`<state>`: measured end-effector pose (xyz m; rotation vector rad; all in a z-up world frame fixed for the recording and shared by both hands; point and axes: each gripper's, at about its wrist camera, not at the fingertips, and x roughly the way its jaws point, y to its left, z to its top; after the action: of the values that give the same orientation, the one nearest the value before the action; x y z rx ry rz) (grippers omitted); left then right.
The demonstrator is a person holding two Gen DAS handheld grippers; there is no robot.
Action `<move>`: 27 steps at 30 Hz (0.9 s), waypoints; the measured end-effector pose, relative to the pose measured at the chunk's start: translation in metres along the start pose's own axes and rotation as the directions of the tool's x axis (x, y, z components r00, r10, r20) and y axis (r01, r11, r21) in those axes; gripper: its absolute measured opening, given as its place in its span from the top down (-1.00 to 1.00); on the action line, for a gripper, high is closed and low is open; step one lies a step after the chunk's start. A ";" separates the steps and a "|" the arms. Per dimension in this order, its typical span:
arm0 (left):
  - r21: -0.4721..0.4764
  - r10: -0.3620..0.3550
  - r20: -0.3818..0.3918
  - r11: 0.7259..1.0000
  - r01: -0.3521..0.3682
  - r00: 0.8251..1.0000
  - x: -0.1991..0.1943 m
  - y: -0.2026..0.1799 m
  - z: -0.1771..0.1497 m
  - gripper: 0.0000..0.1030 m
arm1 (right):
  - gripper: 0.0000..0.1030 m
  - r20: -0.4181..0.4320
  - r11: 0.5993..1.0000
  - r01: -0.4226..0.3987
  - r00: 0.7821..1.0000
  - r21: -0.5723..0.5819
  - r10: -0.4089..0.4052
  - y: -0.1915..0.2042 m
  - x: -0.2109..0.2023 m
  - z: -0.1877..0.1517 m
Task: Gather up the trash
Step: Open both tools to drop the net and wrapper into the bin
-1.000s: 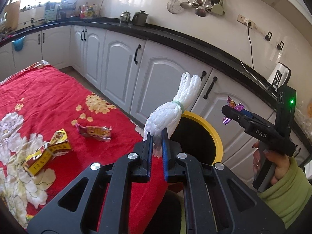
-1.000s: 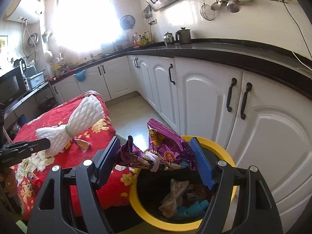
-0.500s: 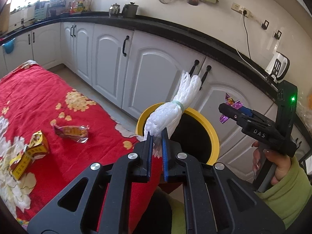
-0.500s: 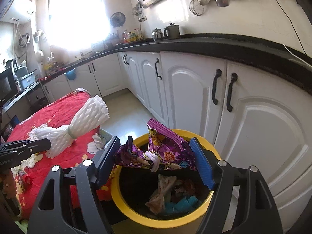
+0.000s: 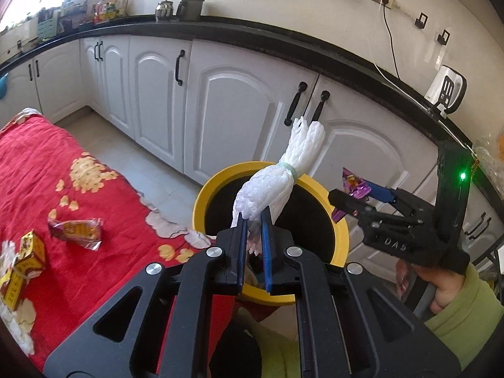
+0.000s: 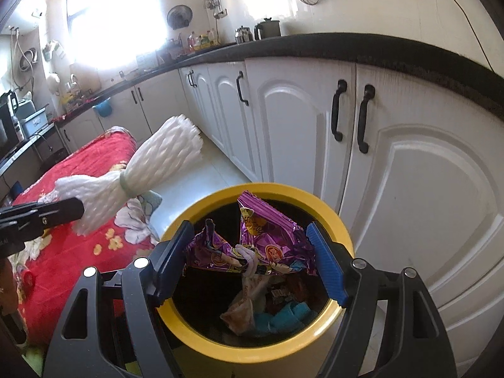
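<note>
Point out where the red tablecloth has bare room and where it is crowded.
Free: the red floral tablecloth from the red snack wrapper back to its far end. Crowded: the near edge, with that wrapper and the yellow-red carton.

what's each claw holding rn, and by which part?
Left claw: white foam net bundle, pinched at its lower end. Right claw: crumpled purple snack wrapper, gripped by its sides.
</note>
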<state>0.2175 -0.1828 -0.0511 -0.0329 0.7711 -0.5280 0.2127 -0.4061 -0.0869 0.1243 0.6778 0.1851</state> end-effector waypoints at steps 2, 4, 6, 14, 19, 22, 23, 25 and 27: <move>0.004 -0.002 -0.009 1.000 0.002 1.000 0.006 -0.001 0.001 0.92 | -0.40 -0.008 1.000 0.004 1.000 0.006 -0.004 -0.002 0.003 -0.003; 0.007 -0.001 -0.018 1.000 0.001 1.000 0.011 -0.003 0.001 0.91 | -0.40 -0.018 1.000 0.004 1.000 0.010 -0.004 -0.003 0.007 -0.005; 0.005 -0.003 -0.028 1.000 0.003 1.000 0.017 -0.004 0.002 0.91 | -0.40 -0.027 1.000 0.008 1.000 0.011 -0.008 -0.005 0.011 -0.008; -0.006 -0.008 -0.037 1.000 0.008 0.999 0.031 -0.005 0.006 0.89 | -0.58 -0.051 1.000 0.019 0.999 -0.002 -0.019 -0.002 0.026 -0.016; -0.025 0.003 -0.031 1.000 -0.003 1.000 0.034 -0.001 0.006 0.44 | -0.72 -0.063 0.998 0.057 0.996 0.010 -0.056 -0.008 0.030 -0.021; -0.041 0.019 -0.032 0.999 -0.020 0.999 0.032 0.005 0.003 0.21 | -0.76 -0.067 0.997 0.071 0.995 0.041 -0.068 -0.016 0.029 -0.022; -0.050 0.023 -0.032 0.998 -0.024 0.999 0.031 0.008 0.002 0.14 | -0.77 -0.067 0.996 0.077 0.995 0.048 -0.073 -0.018 0.028 -0.022; -0.063 0.027 -0.032 0.998 -0.029 0.999 0.028 0.012 0.000 -0.11 | -0.78 -0.065 0.994 0.087 0.994 0.058 -0.083 -0.021 0.026 -0.022; -0.073 0.034 -0.028 0.997 -0.036 0.999 0.025 0.016 -0.002 -0.37 | -0.79 -0.060 0.993 0.090 0.994 0.071 -0.086 -0.024 0.024 -0.021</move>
<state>0.2385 -0.1798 -0.0722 -0.0805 0.8158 -0.4670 0.2209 -0.4232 -0.1220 0.1602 0.7458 0.0791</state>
